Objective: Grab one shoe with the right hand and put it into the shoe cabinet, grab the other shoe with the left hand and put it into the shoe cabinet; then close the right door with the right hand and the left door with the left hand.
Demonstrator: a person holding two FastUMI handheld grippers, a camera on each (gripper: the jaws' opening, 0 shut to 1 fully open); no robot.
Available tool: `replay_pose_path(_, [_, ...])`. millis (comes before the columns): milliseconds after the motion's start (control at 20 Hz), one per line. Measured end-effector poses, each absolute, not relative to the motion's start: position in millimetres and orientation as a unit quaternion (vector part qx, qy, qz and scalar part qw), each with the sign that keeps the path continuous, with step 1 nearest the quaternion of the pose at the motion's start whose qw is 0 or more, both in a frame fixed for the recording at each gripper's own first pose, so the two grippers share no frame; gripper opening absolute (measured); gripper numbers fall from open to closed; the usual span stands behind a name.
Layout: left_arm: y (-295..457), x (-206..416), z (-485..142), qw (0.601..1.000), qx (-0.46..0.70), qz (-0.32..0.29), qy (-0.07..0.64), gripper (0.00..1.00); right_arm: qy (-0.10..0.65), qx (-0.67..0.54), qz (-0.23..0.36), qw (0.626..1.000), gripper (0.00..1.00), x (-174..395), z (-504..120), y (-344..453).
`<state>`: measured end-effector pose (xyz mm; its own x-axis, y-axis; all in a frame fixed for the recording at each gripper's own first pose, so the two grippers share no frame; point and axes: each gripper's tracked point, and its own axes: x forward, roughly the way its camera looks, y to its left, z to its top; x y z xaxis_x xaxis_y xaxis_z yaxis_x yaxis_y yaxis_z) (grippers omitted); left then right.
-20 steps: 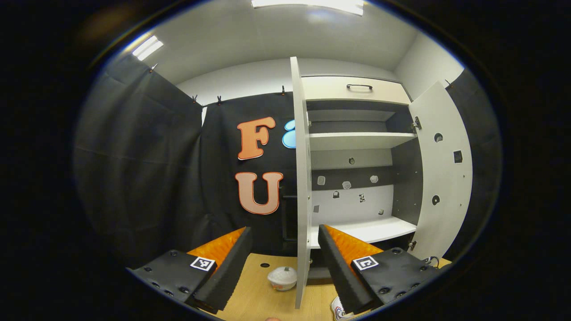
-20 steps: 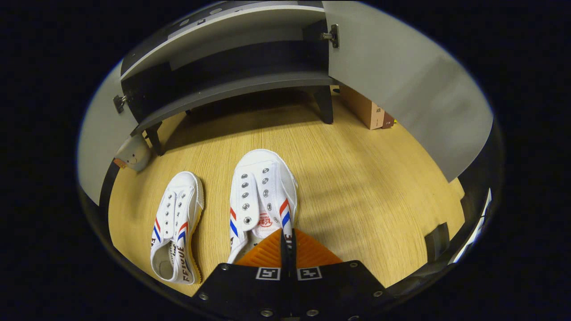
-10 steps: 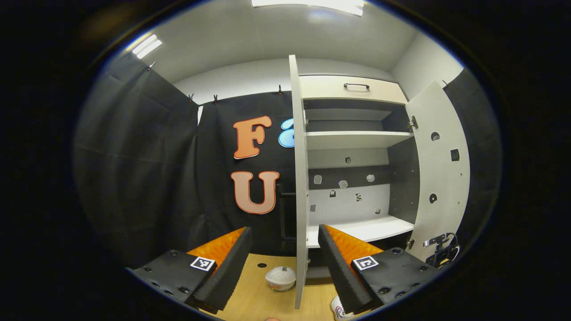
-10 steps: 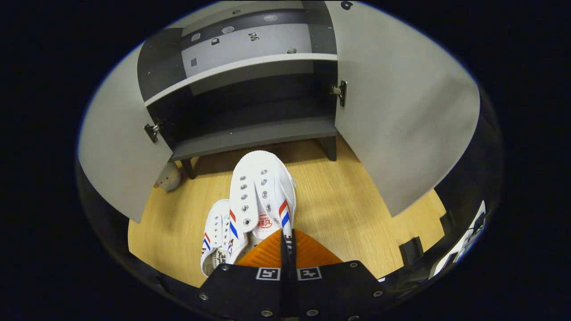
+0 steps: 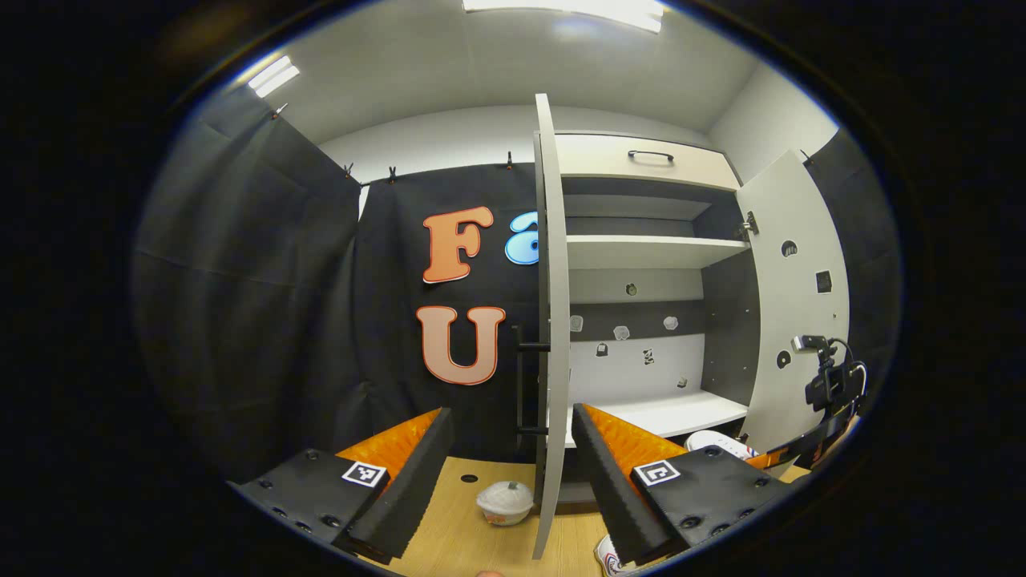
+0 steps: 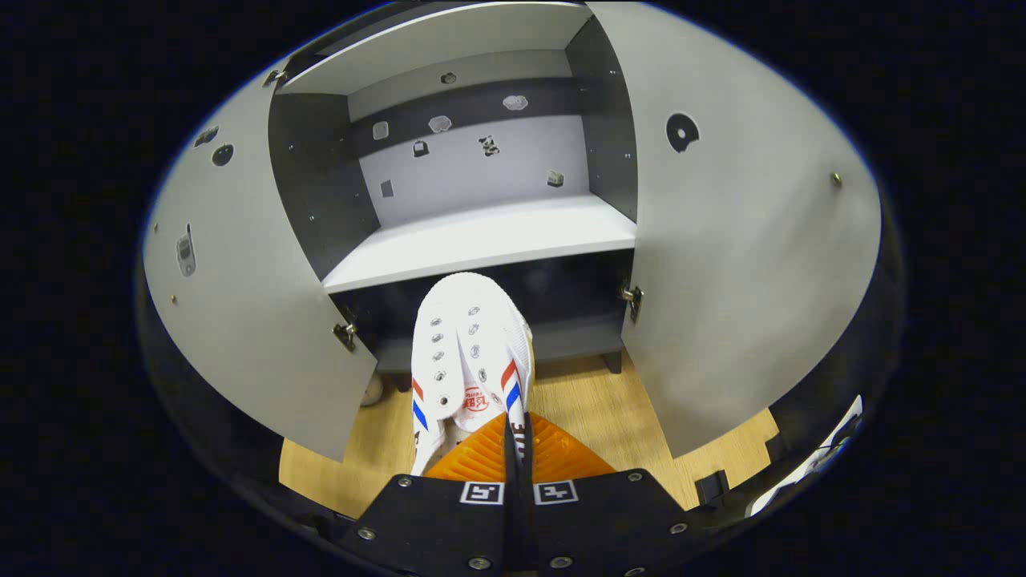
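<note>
- The right gripper (image 6: 513, 437) has its jaws clamped on the heel edge of a white shoe (image 6: 469, 357), held off the wooden floor (image 6: 593, 401).
- The left gripper (image 5: 513, 473) hangs with jaws apart, holding nothing.
- Near its right finger, the other shoe (image 5: 607, 557) lies on the floor.
- Beyond, the shoe cabinet (image 6: 481, 232) stands with left door (image 6: 240, 304) and right door (image 6: 737, 264) open.

Second shoe (image 5: 607, 557) cut off by lower edge, behind left gripper; held shoe's (image 6: 469, 353) heel hidden by jaws; stickers (image 6: 489, 144) too small to tell
</note>
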<state>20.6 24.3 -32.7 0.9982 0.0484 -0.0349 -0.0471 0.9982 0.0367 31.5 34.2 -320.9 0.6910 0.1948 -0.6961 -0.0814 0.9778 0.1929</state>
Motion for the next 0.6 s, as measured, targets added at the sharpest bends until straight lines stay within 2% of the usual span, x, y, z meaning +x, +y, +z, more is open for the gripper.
replay_pose_path(50, [23.8,21.8,-32.9,0.999,0.02,0.021,0.018,0.94,0.376,0.07,0.076,0.921,0.0,31.6,-316.6,33.1])
replay_pose_path(200, [26.1,25.2,-30.1,0.999,0.028,0.022,0.009,0.96,0.353,0.073,0.071,0.93,0.0,32.9,-303.5,32.0])
replay_pose_path(250, [27.0,26.5,-30.5,0.999,0.028,0.023,0.008,0.94,0.347,0.075,0.069,0.932,0.0,33.3,-301.0,32.3])
replay_pose_path(600, [38.8,31.2,-36.2,0.999,0.03,0.031,0.014,0.96,0.331,0.074,0.05,0.939,0.0,32.0,-298.5,31.8])
